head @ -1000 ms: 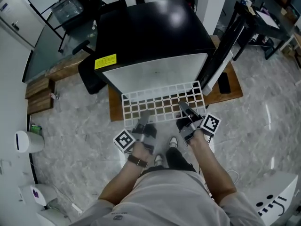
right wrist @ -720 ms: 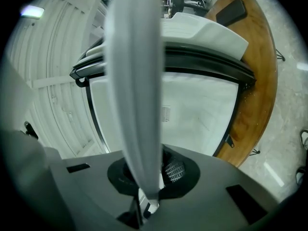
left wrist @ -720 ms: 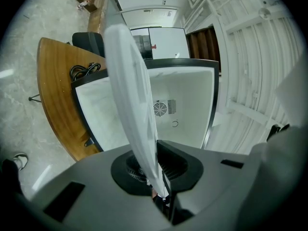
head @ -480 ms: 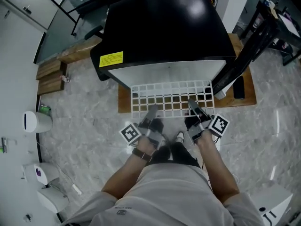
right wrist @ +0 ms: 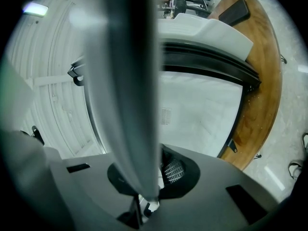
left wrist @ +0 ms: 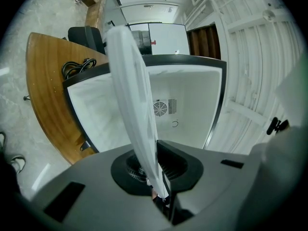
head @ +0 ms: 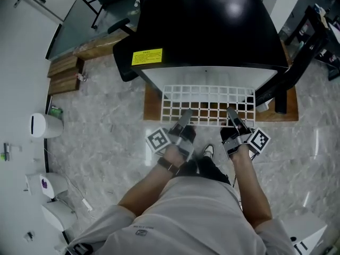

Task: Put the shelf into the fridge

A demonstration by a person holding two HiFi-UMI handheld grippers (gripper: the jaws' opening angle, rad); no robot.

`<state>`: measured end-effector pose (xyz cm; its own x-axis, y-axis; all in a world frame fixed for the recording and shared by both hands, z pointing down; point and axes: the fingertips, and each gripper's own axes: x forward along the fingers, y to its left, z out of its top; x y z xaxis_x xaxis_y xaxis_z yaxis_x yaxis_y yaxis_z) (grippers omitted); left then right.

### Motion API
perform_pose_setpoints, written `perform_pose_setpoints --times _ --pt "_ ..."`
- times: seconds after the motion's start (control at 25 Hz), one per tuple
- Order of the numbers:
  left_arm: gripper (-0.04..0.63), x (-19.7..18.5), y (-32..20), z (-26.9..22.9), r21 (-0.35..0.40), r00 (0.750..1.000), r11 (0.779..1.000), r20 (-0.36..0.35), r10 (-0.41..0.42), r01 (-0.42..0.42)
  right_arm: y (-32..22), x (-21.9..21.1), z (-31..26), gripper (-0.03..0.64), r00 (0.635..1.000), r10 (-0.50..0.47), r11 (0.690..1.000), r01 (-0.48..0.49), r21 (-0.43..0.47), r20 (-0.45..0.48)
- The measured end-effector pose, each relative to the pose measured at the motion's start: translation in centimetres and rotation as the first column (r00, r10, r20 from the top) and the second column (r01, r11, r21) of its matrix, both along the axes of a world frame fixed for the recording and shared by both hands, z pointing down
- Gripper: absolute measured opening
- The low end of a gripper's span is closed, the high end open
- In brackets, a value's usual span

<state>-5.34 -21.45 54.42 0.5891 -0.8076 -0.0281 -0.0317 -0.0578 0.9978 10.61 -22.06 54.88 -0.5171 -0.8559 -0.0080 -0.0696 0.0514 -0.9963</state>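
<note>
A white wire-grid shelf (head: 208,104) is held level in front of the small black fridge (head: 207,31), its far edge at the fridge's open white mouth. My left gripper (head: 185,120) is shut on the shelf's near edge at the left, and my right gripper (head: 232,117) is shut on it at the right. In the left gripper view the shelf (left wrist: 132,100) runs edge-on from the jaws toward the white fridge interior (left wrist: 178,105). The right gripper view has the shelf (right wrist: 127,81) blurred and edge-on, with the fridge interior (right wrist: 202,114) behind it.
The fridge stands on a low wooden platform (head: 154,108) on a marble floor. Its open door (head: 292,73) hangs at the right. A black office chair (head: 125,70) sits left of the fridge, wooden blocks (head: 64,76) further left, and white bins (head: 45,125) by the wall.
Both grippers have carried the shelf forward toward the fridge. Its far edge now reaches the fridge opening, and the person has stepped closer.
</note>
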Motion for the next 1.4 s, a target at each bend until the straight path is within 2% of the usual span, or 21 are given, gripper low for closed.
perform_pose_setpoints --times 0.96,1.16,1.4 --pt "0.029 -0.6 0.1 0.5 -0.025 1.000 1.000 0.018 -0.015 0.015 -0.1 -0.4 0.1 0.044 0.999 0.004 1.000 -0.003 -0.012 0.032" --pt "0.029 -0.7 2.8 0.7 -0.024 1.000 0.999 0.009 -0.024 0.024 2.7 -0.6 0.5 0.044 0.999 -0.002 1.000 0.002 -0.018 0.035" --pt "0.028 -0.6 2.5 0.5 -0.043 1.000 0.999 0.004 -0.031 0.031 1.8 -0.4 0.8 0.043 0.999 -0.017 0.999 0.018 -0.042 0.034"
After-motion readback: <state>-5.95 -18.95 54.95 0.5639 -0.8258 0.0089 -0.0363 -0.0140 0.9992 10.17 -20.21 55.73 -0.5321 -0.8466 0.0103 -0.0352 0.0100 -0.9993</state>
